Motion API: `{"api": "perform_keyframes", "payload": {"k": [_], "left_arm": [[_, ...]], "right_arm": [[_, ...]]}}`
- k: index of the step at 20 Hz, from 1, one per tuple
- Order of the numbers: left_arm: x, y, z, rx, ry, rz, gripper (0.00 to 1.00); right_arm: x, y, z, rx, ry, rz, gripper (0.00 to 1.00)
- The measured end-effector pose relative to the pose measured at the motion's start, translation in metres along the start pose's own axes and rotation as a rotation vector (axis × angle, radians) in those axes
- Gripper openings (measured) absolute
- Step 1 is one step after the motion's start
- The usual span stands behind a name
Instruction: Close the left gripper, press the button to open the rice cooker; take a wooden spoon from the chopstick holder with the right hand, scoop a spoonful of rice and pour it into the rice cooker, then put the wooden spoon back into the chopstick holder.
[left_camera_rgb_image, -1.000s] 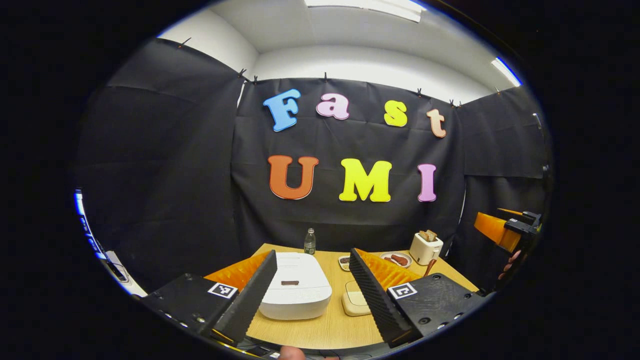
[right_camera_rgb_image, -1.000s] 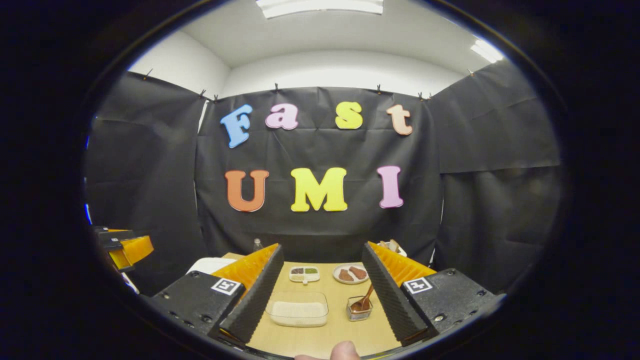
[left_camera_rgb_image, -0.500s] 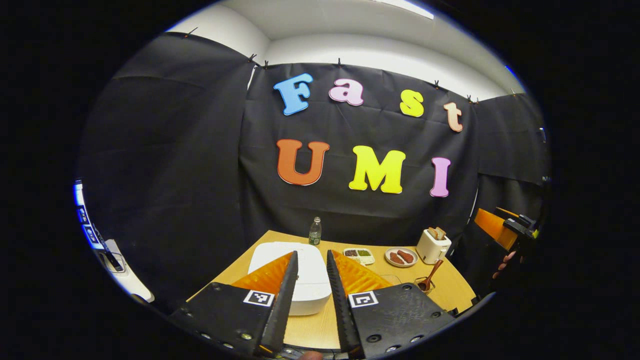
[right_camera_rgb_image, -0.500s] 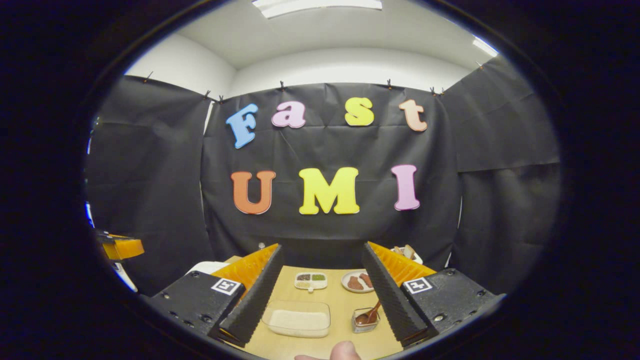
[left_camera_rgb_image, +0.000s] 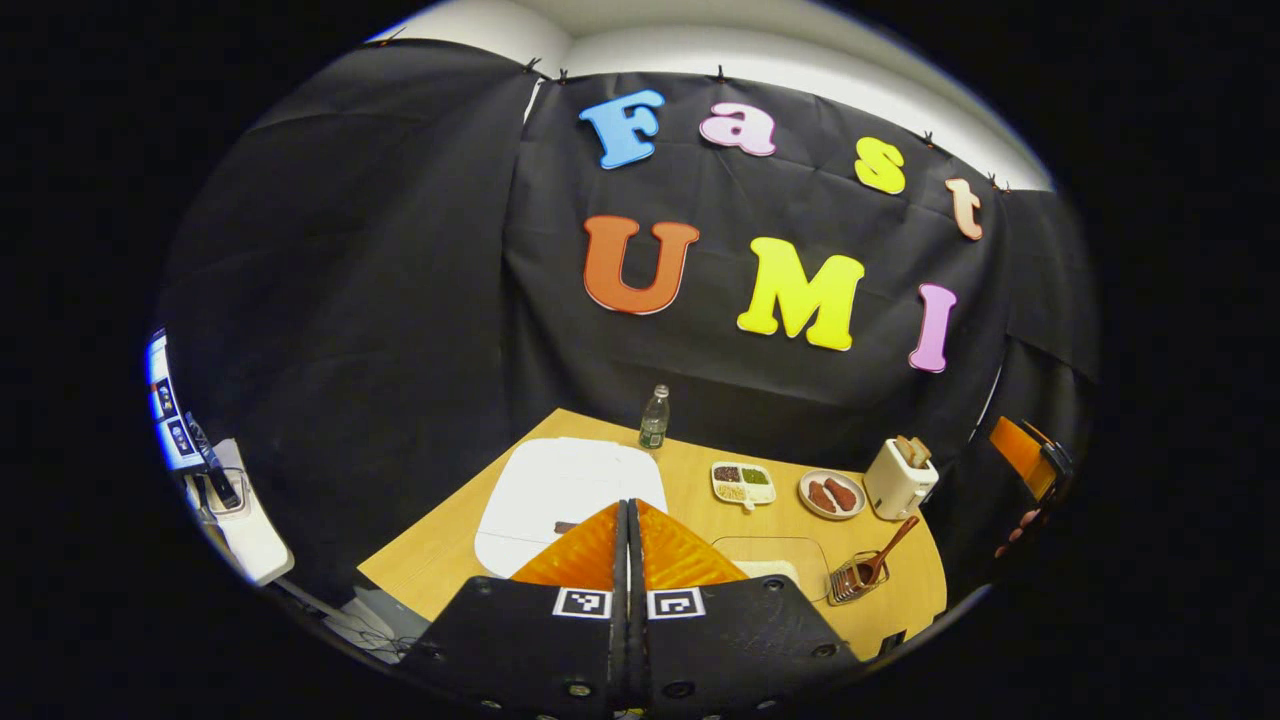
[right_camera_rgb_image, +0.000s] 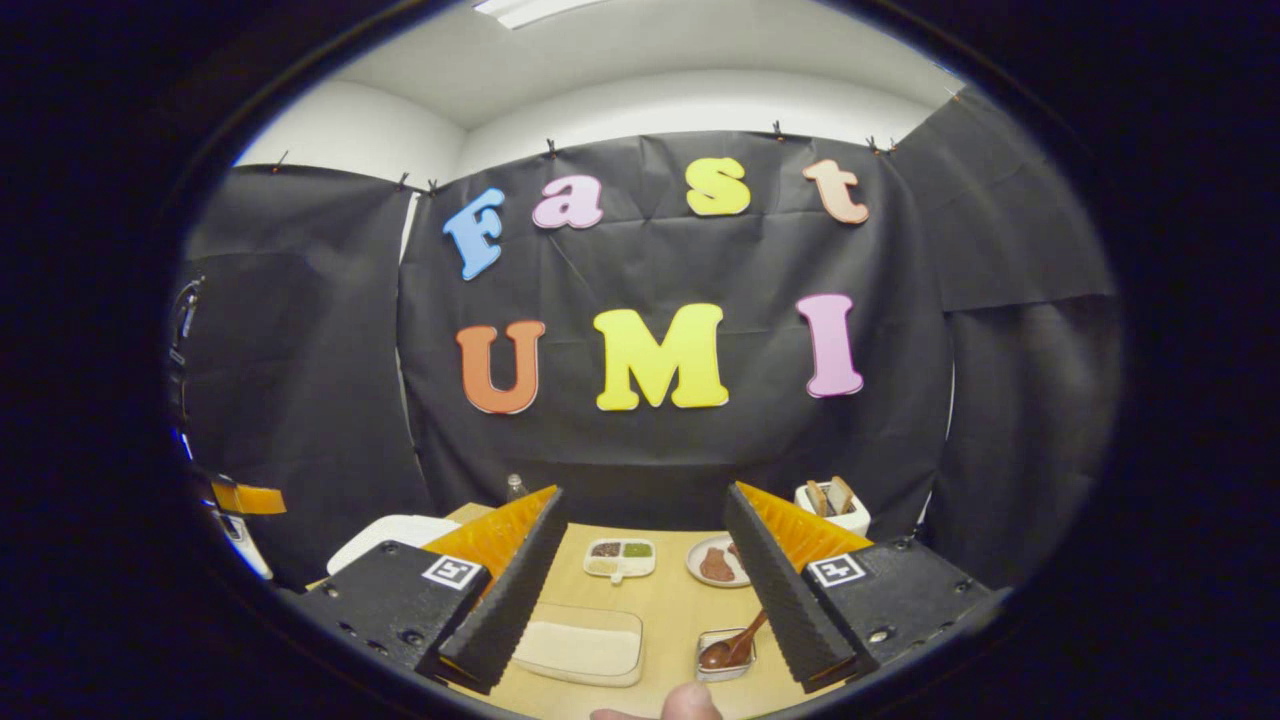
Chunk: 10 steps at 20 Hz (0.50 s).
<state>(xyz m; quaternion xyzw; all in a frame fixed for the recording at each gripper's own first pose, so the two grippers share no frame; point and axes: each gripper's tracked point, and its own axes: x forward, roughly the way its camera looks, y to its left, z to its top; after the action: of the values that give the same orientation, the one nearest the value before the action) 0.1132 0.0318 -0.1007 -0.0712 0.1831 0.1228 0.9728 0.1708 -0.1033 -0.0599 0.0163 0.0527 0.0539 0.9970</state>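
While my left gripper (left_camera_rgb_image: 629, 510) has its fingers pressed together on nothing, it hangs over the near edge of the white rice cooker (left_camera_rgb_image: 560, 485) (lid down). My right gripper (right_camera_rgb_image: 645, 520) holds its fingers wide apart. Right of the cooker sits a clear rice tray (right_camera_rgb_image: 580, 645), then the chopstick holder (right_camera_rgb_image: 725, 652) with the wooden spoon (right_camera_rgb_image: 738, 642) leaning in it. Beyond the cooker stands a bottle (left_camera_rgb_image: 654, 419).

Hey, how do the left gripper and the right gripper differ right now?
The left gripper has its orange-backed fingers pressed together, empty; the right gripper has its fingers spread wide. The left points at the closed white rice cooker; the right frames the clear rice container and the brown wooden spoon. Both hold nothing.
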Motion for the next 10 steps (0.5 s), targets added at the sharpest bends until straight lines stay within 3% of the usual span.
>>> {"api": "perform_keyframes", "payload": {"k": [3,10], "left_arm": [[0.034,0.007,-0.017,-0.055,0.121,0.007,0.0],[0.117,0.025,-0.057,-0.088,0.324,-0.024,0.0]], "right_arm": [[0.001,-0.028,-0.002,0.009,-0.009,-0.067,1.0],[0.002,-0.06,-0.014,-0.003,0.029,-0.109,1.0]]}}
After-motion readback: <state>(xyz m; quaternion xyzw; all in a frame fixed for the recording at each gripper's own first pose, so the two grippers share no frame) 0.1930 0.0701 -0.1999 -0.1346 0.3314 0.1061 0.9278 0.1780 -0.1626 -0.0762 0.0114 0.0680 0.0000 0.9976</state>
